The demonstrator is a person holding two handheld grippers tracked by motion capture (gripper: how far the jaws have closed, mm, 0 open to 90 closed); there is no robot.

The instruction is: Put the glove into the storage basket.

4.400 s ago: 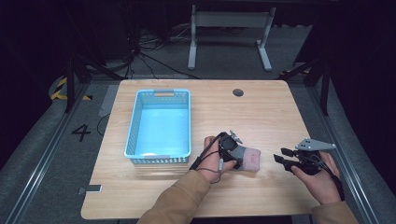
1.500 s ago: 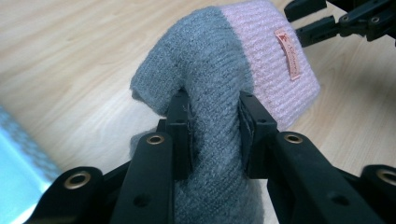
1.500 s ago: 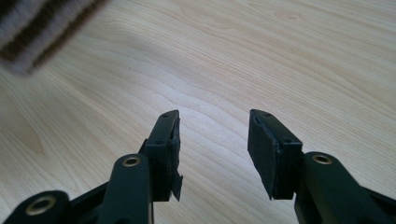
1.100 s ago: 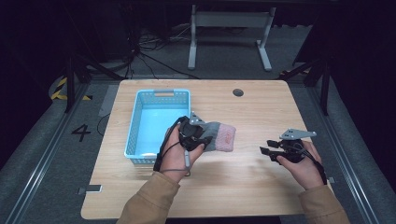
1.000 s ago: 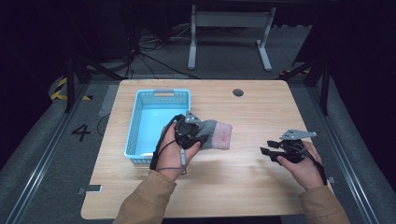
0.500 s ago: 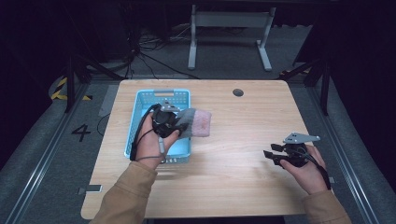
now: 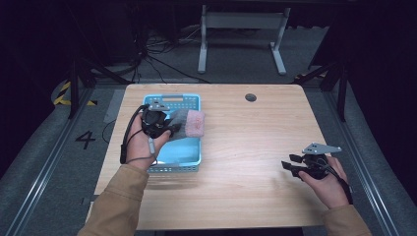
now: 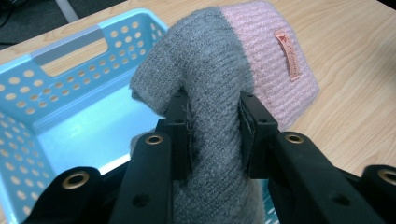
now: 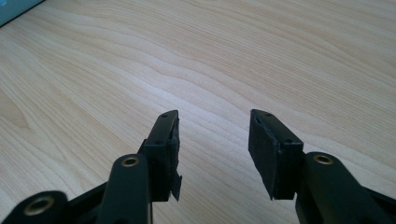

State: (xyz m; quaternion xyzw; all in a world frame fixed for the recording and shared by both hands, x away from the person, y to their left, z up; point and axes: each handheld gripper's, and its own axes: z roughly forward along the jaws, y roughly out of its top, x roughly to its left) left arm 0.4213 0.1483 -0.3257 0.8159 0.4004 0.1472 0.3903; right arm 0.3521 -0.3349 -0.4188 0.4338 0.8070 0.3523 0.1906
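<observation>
A knitted grey and pink hat with a small pink label hangs from my left gripper, whose jaws are shut on its grey part. The hat is held above the right rim of the light blue perforated basket, its pink end out over the table. At the table's right front my right gripper stands open just above bare wood, with nothing between its fingers.
The wooden table has a round cable hole near its far edge. Black floor, cables and a grey stand leg lie beyond the far edge. A yellow-black striped marker lies on the floor at left.
My left gripper has carried the hat leftward and away from me, from the table's middle to over the basket's right side. The right gripper has stayed near the right front, shifting only slightly.
</observation>
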